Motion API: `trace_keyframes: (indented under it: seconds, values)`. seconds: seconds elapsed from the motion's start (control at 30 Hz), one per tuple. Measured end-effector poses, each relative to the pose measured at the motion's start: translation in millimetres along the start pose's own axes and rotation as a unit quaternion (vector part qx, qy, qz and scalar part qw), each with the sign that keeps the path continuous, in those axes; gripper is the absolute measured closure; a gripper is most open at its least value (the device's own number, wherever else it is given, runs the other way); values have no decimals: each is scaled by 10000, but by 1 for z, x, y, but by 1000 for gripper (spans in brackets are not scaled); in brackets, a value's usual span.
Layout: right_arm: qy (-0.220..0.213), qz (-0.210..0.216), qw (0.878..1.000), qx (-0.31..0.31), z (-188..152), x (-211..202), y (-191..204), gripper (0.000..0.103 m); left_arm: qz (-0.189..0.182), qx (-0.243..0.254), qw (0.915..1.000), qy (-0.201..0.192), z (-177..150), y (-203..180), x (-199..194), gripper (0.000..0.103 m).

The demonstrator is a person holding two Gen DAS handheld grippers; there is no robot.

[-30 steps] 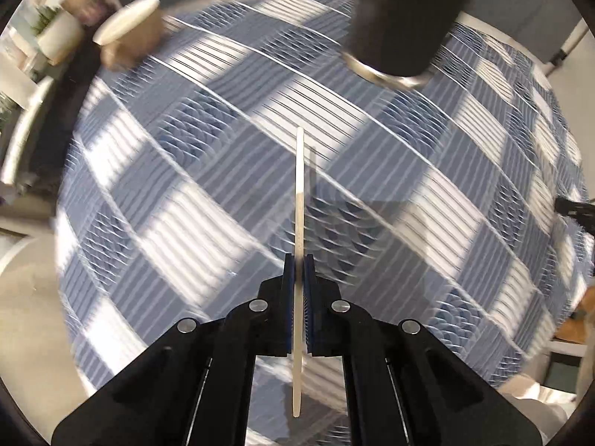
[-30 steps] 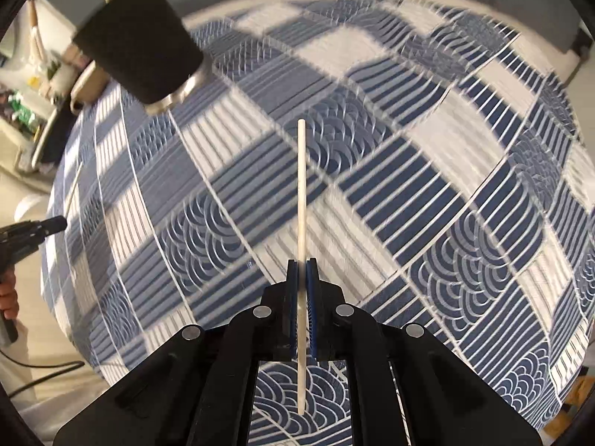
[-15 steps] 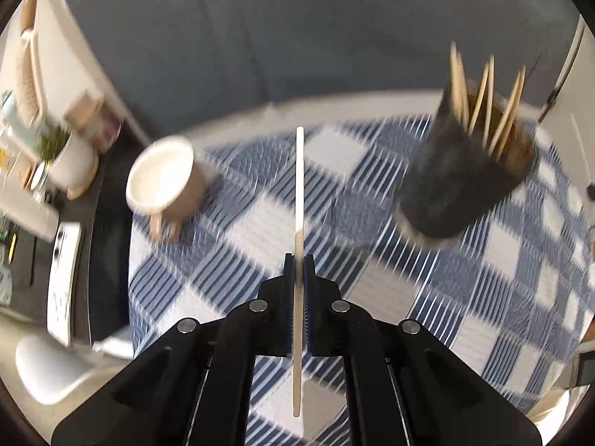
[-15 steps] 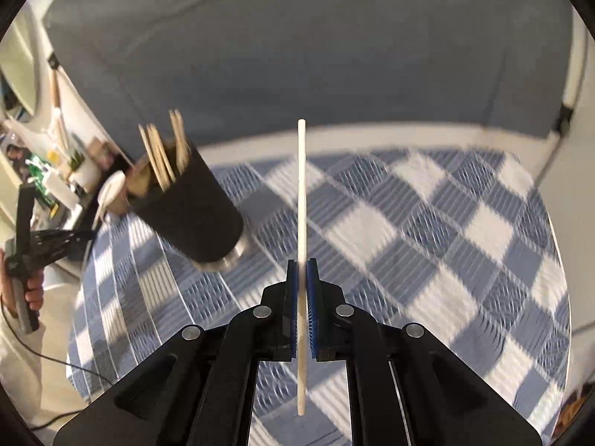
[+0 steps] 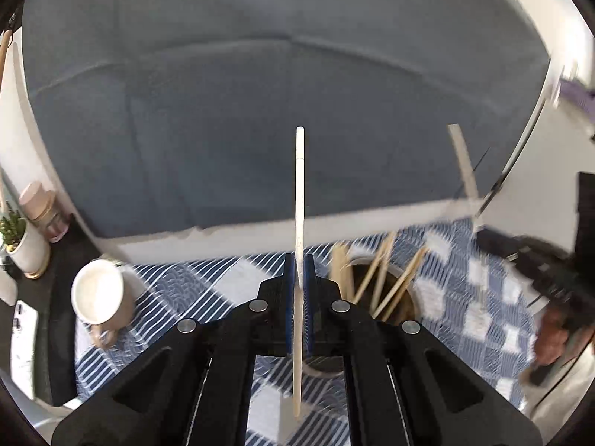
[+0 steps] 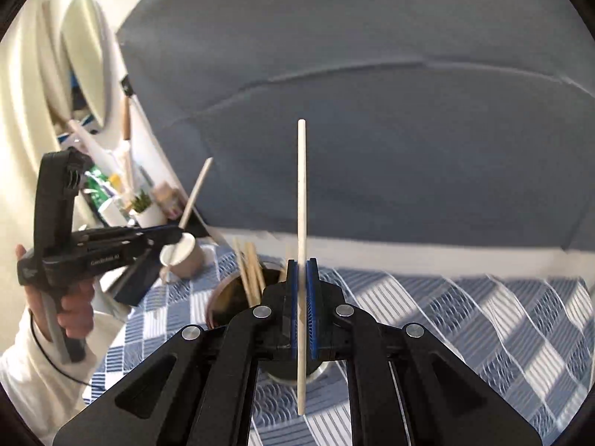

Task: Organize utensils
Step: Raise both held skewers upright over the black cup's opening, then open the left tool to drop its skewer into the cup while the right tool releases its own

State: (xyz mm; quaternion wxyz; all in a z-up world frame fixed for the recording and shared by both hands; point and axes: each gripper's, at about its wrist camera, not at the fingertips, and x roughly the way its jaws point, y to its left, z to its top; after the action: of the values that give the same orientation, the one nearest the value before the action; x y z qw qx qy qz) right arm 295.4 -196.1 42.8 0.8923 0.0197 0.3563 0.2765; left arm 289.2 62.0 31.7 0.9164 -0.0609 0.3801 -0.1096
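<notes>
- I have the left gripper [image 5: 297, 290] clamped on a chopstick [image 5: 299, 200]. Blue pads pinch it below mid-length, so a long stretch sticks out ahead and a short tail hangs back toward the camera.
- The right gripper [image 6: 302, 297] has the same grip on a second chopstick [image 6: 301, 193], held edge-on between the pads.
- Both sticks are pale, slim, straight and smooth, wood or bamboo by the look. Judgement: thin and light, so a full squeeze is what stops them pivoting.
- Both grippers point down and forward over the dark utensil holder [image 5: 405, 297], presumably to line the sticks up for a drop-in.
- The holder is a round, dark cup with a lighter rim. It stands on the cloth just beyond the fingers in both views, partly hidden by them.
- The chopsticks already in the holder [image 5: 375, 278] are tan and lean fanned against the rim. Judgement: the incoming tip could snag on them.
- The tablecloth [image 6: 465, 316] is a blue-and-white check with stripe and wave panels. It looks like soft fabric.
- A beige mug [image 5: 100, 297] with a pale inside sits left of the holder, apart from it, tilted toward the left camera.
- In the right view my left hand [image 6: 74, 308] grips the black handle of its gripper.
- A grey sofa back [image 5: 260, 111], matte upholstery with seams, sits behind the table.
- The far-left shelf clutter includes a small potted plant [image 6: 143, 200].
</notes>
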Motion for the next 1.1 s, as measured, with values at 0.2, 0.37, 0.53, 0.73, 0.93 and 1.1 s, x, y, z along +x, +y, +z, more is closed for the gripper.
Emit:
trace_keyframes:
  seconds: [0.2,0.37,0.53,0.73,0.93,1.1]
  values:
    - [-283,405,9987,-96,20,18,13,98,-711,-210,9959,-510,11,-12,-3,98]
    - [-748,758,9942,120,21,27,19,98,-1332,-364,9881,-674,12,-11,12,98]
    - [-962,841,9916,216,12,46,22,98,-1528,-478,9830,-901,-5,-13,34,98]
    - [-927,952,9906,319,-4,60,16,98,-1271,-377,9885,-723,-22,-22,56,98]
    - [-910,948,9910,255,-16,67,10,98,-1114,-185,9913,-673,-33,-29,64,98]
    - [-794,762,9939,66,-27,70,14,98,-1114,96,9919,-607,-40,-35,65,98]
